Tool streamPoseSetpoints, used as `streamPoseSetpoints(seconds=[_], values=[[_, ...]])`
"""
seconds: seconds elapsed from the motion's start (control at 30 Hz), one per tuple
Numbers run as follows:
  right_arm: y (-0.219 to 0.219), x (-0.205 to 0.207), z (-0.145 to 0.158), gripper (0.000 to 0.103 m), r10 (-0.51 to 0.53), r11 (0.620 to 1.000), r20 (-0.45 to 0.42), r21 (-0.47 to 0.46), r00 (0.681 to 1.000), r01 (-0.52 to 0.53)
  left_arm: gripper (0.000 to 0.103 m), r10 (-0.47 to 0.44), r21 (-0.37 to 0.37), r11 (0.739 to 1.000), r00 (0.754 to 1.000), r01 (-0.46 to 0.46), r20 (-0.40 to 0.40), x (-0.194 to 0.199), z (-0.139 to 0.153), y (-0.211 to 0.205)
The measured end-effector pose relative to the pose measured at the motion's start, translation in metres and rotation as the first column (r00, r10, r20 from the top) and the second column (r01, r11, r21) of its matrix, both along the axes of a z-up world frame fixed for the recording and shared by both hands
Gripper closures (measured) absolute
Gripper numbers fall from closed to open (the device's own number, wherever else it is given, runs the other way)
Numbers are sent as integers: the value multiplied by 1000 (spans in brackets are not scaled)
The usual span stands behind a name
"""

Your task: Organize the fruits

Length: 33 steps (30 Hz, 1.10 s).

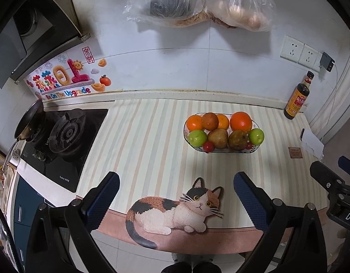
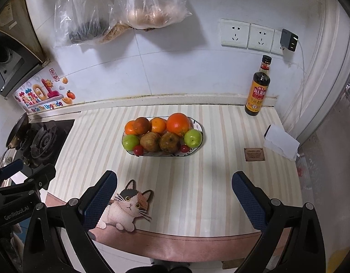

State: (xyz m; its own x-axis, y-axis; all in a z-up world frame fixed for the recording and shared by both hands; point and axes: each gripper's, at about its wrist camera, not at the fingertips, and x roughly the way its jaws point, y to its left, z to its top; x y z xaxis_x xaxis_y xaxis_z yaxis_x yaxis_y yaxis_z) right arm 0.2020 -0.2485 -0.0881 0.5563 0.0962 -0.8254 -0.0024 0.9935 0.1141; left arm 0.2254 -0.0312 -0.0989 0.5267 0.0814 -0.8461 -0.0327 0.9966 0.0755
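Observation:
An oval white dish stands on the striped counter mat, filled with fruit. Several oranges lie along its back. Two brownish apples sit in front between two green apples. Small red fruits rest at the front rim. My left gripper hangs open over the mat's near edge, well short of the dish. Open too, my right gripper is held a similar distance before it. Nothing sits between either pair of fingers.
A gas hob with a pan lies left of the mat. A dark sauce bottle stands at the back right, near wall sockets. Folded white paper lies at the right edge. Plastic bags hang on the wall.

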Motion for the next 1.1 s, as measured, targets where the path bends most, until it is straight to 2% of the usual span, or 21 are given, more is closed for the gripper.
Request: streamPoseSetpoints(seconds=[1.1], values=[[6,5,2,0,-8,1000,-4,-14,1000,8,0,-9,-10,1000,1000,10,19,9,9,2]])
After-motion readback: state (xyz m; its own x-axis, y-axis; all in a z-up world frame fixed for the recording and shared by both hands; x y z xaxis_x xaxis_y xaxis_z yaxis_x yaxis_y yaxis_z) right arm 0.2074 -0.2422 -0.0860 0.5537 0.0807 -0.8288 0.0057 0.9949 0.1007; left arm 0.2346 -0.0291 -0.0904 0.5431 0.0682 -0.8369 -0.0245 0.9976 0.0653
